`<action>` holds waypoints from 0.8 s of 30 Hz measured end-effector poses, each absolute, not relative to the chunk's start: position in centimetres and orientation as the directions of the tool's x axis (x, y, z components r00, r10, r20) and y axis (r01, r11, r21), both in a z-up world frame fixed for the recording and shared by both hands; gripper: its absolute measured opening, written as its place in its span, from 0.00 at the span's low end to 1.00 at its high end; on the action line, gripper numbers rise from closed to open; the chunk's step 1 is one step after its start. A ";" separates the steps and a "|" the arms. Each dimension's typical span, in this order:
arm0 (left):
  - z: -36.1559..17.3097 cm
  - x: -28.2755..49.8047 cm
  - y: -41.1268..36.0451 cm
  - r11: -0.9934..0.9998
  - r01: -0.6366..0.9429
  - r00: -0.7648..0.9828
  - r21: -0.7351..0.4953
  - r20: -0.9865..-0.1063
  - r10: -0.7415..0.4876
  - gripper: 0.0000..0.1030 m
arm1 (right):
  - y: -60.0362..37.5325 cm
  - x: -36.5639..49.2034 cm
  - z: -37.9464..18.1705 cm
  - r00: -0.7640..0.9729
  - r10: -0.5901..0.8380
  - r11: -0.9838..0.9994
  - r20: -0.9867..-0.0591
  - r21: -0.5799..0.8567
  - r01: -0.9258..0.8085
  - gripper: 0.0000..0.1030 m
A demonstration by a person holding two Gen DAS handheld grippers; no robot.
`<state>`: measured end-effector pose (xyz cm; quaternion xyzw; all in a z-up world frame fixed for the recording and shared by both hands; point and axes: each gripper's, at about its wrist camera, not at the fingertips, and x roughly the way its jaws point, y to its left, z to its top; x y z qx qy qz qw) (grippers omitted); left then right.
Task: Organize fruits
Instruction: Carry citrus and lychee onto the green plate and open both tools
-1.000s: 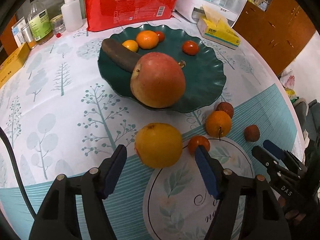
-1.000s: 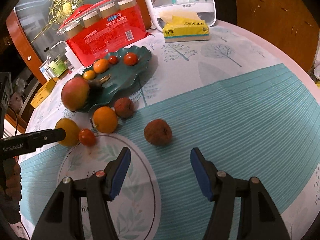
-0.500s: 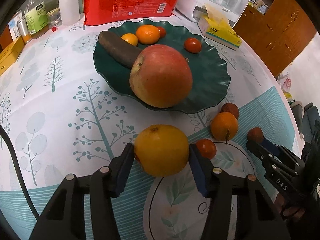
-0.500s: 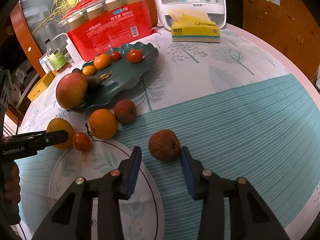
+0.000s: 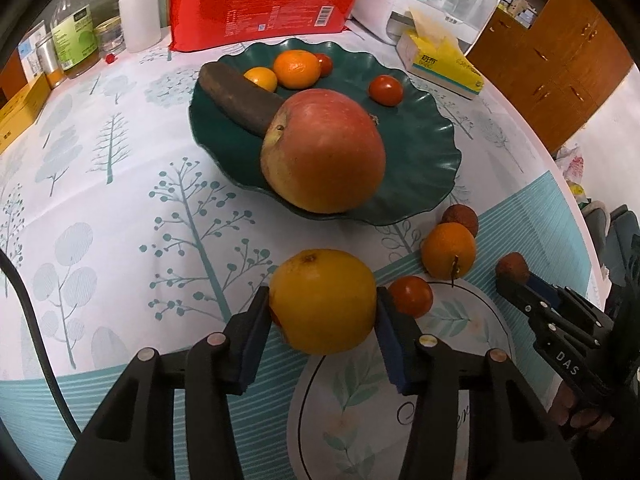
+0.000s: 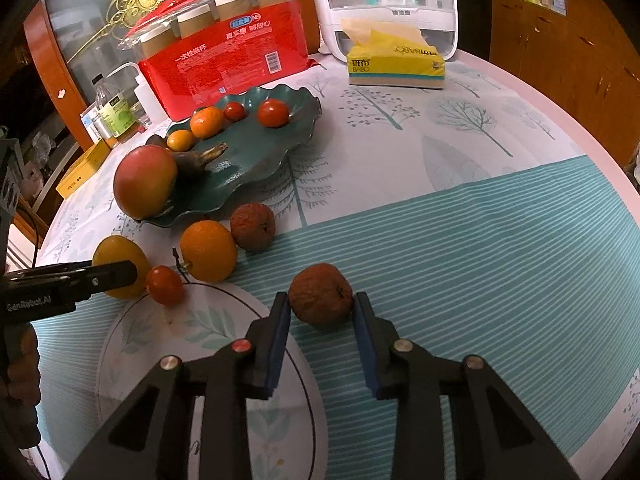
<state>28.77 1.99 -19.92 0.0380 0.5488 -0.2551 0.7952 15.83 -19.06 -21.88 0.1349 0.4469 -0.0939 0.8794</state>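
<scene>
Counting six fruits on the plate (image 5: 432, 168) already, five off it on the worktop (image 5: 120, 200). My left gripper (image 5: 322, 316) has its jaws clamped on the yellow orange (image 5: 322, 300); right gripper (image 6: 320, 320) jaws look just touching the brown lychee (image 6: 320, 294), contact unclear. Orange (image 6: 208, 250), tomato (image 6: 164, 284), second lychee (image 6: 253, 226) still wait beside the plate.

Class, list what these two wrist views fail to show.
- Left wrist view: the banana, its near end behind the apple.
- Right wrist view: the yellow orange, partly behind the left gripper.
- Both views: fruit undersides against the table.
</scene>
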 end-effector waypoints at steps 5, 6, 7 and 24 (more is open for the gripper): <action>-18.9 28.4 3.1 0.888 0.414 0.290 -0.203 -0.895 -0.339 0.47 | -18.9 15.9 -20.9 0.597 -0.030 0.951 -0.802 0.160 0.264 0.31; -18.6 28.3 3.3 0.892 0.408 0.298 -0.197 -0.894 -0.334 0.47 | -18.9 15.9 -20.6 0.601 -0.026 0.953 -0.798 0.163 0.257 0.31; -18.2 28.3 3.6 0.897 0.397 0.309 -0.191 -0.893 -0.327 0.47 | -18.9 15.9 -20.3 0.604 -0.020 0.953 -0.797 0.167 0.252 0.31; -9.9 31.8 6.0 0.946 0.303 0.508 -0.113 -0.821 -0.261 0.47 | -19.1 19.2 -15.2 0.673 0.041 0.984 -0.738 0.147 0.101 0.31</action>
